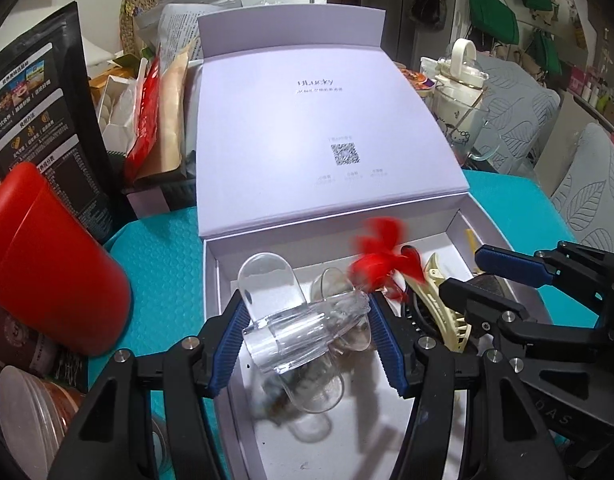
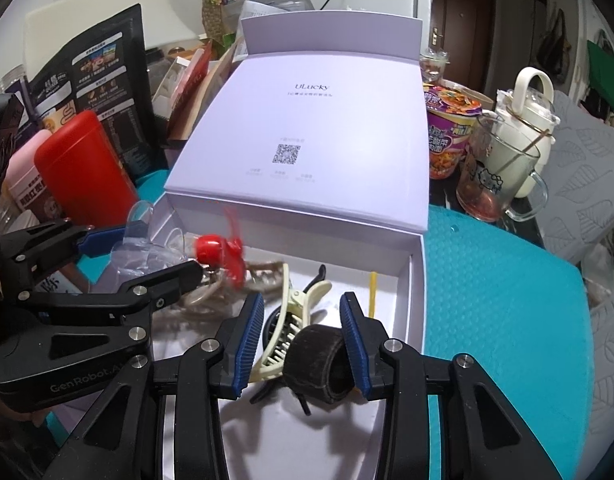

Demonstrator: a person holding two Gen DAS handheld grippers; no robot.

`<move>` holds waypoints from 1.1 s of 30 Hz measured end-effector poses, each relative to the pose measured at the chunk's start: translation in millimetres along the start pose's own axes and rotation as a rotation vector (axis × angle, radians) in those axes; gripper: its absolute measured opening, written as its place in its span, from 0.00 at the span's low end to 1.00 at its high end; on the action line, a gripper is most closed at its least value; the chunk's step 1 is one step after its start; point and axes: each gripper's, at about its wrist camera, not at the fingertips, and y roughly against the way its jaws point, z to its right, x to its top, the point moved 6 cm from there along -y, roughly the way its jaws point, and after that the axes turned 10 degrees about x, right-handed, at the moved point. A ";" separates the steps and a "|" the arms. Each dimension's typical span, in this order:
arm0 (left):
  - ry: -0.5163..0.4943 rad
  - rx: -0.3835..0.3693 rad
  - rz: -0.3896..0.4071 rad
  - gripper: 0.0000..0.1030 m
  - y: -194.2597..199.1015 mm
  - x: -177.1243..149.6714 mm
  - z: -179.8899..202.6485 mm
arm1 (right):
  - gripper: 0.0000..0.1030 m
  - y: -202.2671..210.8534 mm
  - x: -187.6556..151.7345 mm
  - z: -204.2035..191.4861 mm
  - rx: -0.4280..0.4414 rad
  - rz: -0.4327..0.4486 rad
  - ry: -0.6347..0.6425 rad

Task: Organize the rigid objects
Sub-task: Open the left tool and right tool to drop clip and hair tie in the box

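Note:
An open white box (image 1: 211, 280) (image 2: 415, 280) lies on a teal mat with its lid tipped back. My left gripper (image 1: 307, 340) is shut on a clear plastic piece (image 1: 291, 320) just above the box's left part. A blurred red fan-like toy (image 1: 383, 264) (image 2: 223, 252) hangs just beyond it. My right gripper (image 2: 303, 344) is open over the box's right part, its fingers either side of a cream hair claw (image 2: 291, 320) and a dark brown ring (image 2: 319, 360). A thin yellow stick (image 2: 373, 292) lies near the right wall.
A red canister (image 1: 47, 264) (image 2: 83, 172) and black pouch (image 1: 39, 112) stand left of the box. A noodle cup (image 2: 451, 136), glass mug (image 2: 503, 176) and white kettle (image 2: 527, 108) stand at the right. Teal mat (image 2: 507, 320) extends right.

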 end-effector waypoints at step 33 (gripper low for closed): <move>0.042 0.094 0.016 0.73 17.8 11.1 -22.3 | 0.41 24.0 0.0 -9.6 -0.042 0.010 -0.006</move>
